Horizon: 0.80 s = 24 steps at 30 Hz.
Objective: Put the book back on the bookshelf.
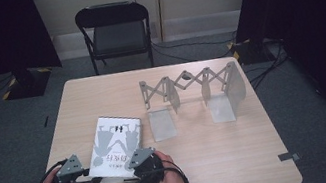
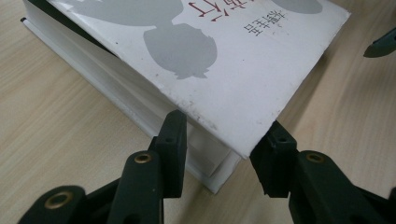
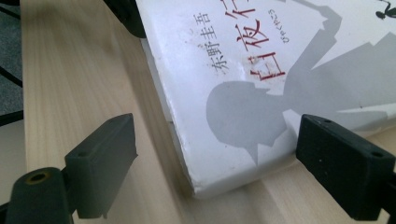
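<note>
A white book [image 1: 116, 143] with grey silhouettes and red characters on its cover lies flat on the wooden table [image 1: 214, 163], near the front left. My left gripper [image 1: 96, 180] is shut on the book's near left corner [image 2: 233, 60]: one pad presses the page edge under the cover, the other the cover's side [image 2: 224, 140]. My right gripper [image 1: 127, 176] stands open at the near right corner [image 3: 280, 70]. Its jaws are wide apart on either side of that corner [image 3: 215, 144], and the left pad is clear of the book.
A grey accordion-style metal rack [image 1: 190, 86] with upright plates stands behind the book, at the table's middle and right. A black folding chair [image 1: 114, 29] faces the far edge. A small dark tag [image 1: 289, 156] sticks out at the table's right edge.
</note>
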### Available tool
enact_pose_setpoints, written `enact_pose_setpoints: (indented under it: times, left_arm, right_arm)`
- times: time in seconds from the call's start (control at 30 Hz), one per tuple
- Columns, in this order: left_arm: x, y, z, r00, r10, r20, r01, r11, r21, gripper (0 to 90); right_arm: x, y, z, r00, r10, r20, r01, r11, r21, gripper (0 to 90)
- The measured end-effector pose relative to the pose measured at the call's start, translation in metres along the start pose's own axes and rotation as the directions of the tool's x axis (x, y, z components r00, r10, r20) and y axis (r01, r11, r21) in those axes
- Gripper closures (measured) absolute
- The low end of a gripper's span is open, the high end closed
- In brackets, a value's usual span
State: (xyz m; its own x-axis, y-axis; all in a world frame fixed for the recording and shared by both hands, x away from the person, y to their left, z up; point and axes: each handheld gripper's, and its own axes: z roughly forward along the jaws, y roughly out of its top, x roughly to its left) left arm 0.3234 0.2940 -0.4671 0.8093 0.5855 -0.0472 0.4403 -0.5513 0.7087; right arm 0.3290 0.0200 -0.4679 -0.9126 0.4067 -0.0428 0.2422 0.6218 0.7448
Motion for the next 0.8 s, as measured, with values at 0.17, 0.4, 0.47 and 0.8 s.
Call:
enact_pose_setpoints:
  times: [0.17, 0.4, 0.47, 0.8]
  left_arm:
    - [0.001, 0.001, -0.001, 0.9999, 0.013, 0.002, -0.013, 0.9998, 0.015, 59.5]
    - [0.002, 0.002, -0.001, 0.9999, -0.005, 0.011, 0.005, 0.9999, 0.016, 59.8]
    - [0.002, 0.003, -0.002, 0.9999, 0.002, 0.011, -0.003, 0.9996, 0.029, 60.0]
    - [0.001, 0.01, -0.005, 0.9999, -0.005, 0.012, 0.004, 0.9998, 0.019, 61.2]
  right_arm:
    - [0.001, 0.006, 0.001, 0.9998, 0.004, -0.02, -0.004, 1.0, -0.018, 13.0]
    - [0.006, 0.01, 0.009, 0.9993, -0.038, 0.004, 0.038, 0.999, -0.012, 11.1]
    - [0.006, 0.01, 0.01, 0.9991, -0.041, 0.008, 0.042, 0.999, -0.019, 10.9]
    - [0.008, 0.014, 0.015, 0.9987, -0.038, 0.033, 0.04, 0.999, -0.035, 10.4]
